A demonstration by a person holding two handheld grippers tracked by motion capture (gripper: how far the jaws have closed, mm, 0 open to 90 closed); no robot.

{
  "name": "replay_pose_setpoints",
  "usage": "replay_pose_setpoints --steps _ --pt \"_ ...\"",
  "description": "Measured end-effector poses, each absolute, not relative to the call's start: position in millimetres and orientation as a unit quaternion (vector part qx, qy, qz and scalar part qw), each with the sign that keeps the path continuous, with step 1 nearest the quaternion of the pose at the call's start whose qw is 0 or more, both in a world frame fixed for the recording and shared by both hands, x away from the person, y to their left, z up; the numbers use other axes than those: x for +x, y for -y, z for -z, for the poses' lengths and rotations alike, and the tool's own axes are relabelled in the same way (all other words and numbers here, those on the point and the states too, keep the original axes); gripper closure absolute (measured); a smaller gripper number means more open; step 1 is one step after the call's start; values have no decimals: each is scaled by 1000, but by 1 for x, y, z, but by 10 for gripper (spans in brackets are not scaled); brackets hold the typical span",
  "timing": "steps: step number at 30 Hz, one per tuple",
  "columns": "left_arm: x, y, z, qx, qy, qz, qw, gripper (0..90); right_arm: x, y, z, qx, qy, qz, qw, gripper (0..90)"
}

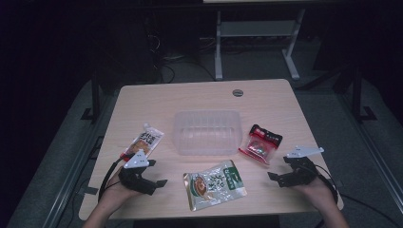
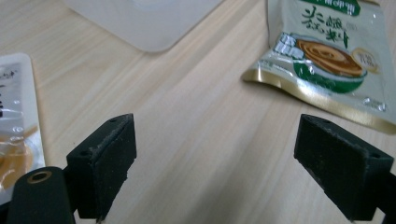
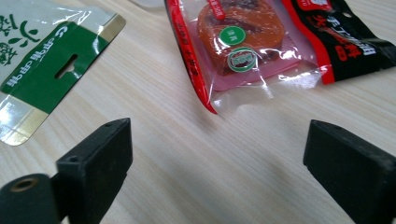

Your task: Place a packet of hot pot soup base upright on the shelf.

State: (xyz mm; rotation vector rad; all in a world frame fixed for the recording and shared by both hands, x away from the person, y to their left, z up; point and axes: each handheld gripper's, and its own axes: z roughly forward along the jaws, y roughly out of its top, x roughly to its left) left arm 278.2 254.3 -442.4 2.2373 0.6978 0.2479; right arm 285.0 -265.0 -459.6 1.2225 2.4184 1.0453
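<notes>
You are at the start of the work: both hands rest near the table's [image 1: 266, 97] close edge, and nothing is picked up yet. Your left gripper [image 1: 161, 183] sits just below the orange-and-white sachet [image 1: 143, 141], jaws spread wide with only bare wood between them; your right gripper [image 1: 272, 176] lies below the red-and-black packet [image 1: 260, 143], jaws just as wide and empty. The green-and-gold pouch [image 1: 214, 183] lies flat between the two grippers, and the clear plastic tub [image 1: 207, 132] stands empty behind it in the middle of the table (the likely place for all three packs, judging by the layout). The next move seems to be a first pick: in the right gripper view the red-and-black packet [image 3: 252, 46] lies just ahead of the jaws, so you'd ease forward, drop the pads over its near edge, and close. These packs are thin and flat, so come in low to catch an edge rather than press on top.
</notes>
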Motion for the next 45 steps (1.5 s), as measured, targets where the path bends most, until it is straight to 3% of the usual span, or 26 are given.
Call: replay_pose_setpoints --steps 12,21,32,33,39,43,45 --pt "271 -263 444 874 -284 -75 388 133 283 261 453 409 -828 -365 120 137" --pt "270 -259 446 882 -274 -72 377 136 288 256 439 406 -824 -378 115 255" --pt "269 -257 446 879 -280 -71 381 139 308 250 426 401 -820 -391 118 489" --pt "270 -258 446 880 -278 -71 378 139 312 249 424 400 -819 -395 118 559" --pt "270 -257 446 881 -283 -70 372 140 329 242 419 405 -819 -390 117 790" --pt "270 -258 446 882 -281 -70 372 141 341 238 415 404 -816 -394 120 889" --pt "270 -258 446 883 -280 -70 371 140 347 238 413 403 -815 -397 127 895"
